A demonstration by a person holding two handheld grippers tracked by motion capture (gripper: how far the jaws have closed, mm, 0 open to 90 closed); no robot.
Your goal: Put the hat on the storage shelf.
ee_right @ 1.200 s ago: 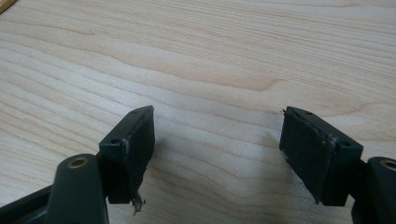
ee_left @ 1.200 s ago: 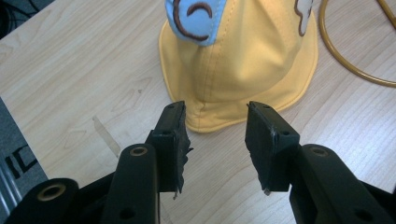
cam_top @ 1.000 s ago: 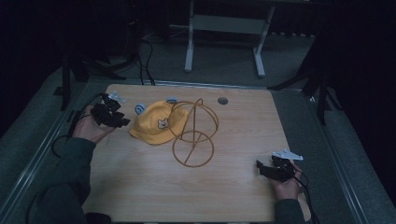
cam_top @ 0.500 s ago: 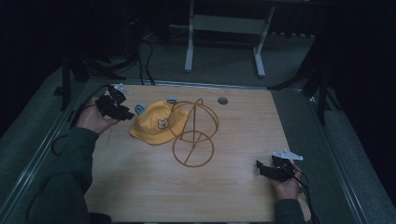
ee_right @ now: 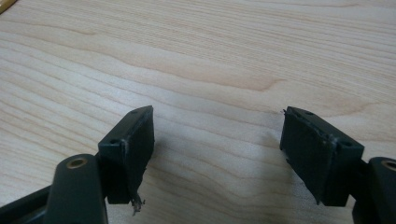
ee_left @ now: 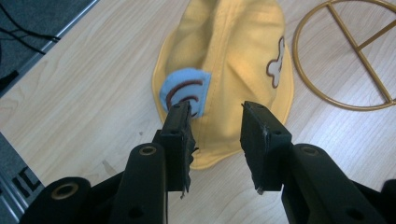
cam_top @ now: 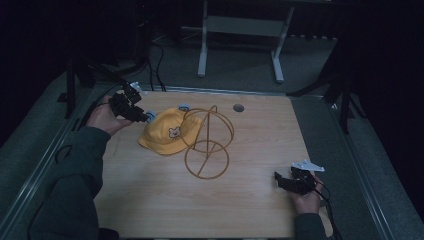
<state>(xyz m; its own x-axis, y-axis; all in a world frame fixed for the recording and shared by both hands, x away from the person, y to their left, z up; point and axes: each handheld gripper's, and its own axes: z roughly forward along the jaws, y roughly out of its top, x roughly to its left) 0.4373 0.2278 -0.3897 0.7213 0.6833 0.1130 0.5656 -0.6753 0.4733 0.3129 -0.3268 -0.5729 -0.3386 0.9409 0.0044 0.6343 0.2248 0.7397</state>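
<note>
Meanwhile, the left gripper (cam_top: 131,104) has lifted and drifted toward the upper left of the high view, off the table's edge and up beside the yellow hat (cam_top: 169,132); its jaws stand moderately apart with nothing pressed between them, one pad hovering over the blue ear patch (ee_left: 184,92). In my judgement the approach to the hat is under way but no grip is made. The hat lies left of centre, soft cotton with stitched seams and a small bear emblem, its crown leaning against the gold wire stand (cam_top: 207,142), a thin rigid frame of hoops on a ring base. At lower right the right gripper (cam_top: 292,181) rests on the pale wood-grain table (cam_top: 250,210), jaws wide apart and empty.
</note>
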